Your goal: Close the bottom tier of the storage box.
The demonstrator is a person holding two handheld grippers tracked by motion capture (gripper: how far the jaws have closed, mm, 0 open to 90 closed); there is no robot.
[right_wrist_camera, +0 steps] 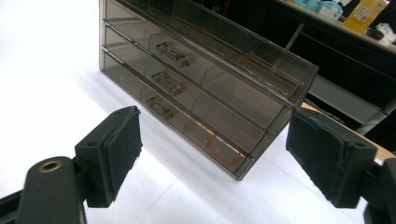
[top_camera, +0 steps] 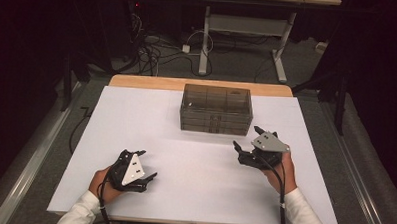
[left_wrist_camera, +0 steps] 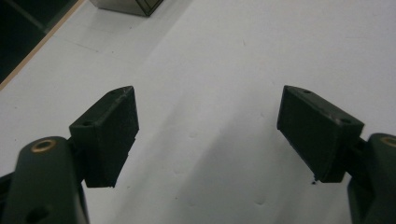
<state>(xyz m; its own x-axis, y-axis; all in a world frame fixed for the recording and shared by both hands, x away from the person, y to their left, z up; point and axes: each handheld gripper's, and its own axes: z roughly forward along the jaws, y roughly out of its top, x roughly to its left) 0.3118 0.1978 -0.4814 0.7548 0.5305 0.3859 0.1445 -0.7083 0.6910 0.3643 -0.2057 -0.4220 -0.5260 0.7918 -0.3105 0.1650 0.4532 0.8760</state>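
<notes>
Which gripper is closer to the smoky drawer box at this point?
Right. The right gripper sits open just off the drawer box's front right corner; the left gripper, also open, is well back toward the table's near left.

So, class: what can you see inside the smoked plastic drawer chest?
Through the drawer chest, dividers show and a red ring lies in the bottom drawer. Tinted walls obscure other contents.

White sleeves (top_camera: 303, 210), black padded jaws

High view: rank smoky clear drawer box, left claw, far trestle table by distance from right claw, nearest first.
1. Smoky clear plastic drawer box, just up-left of the right claw.
2. Left claw, across the white table, lower left.
3. Far trestle table, beyond the table's back edge.
</notes>
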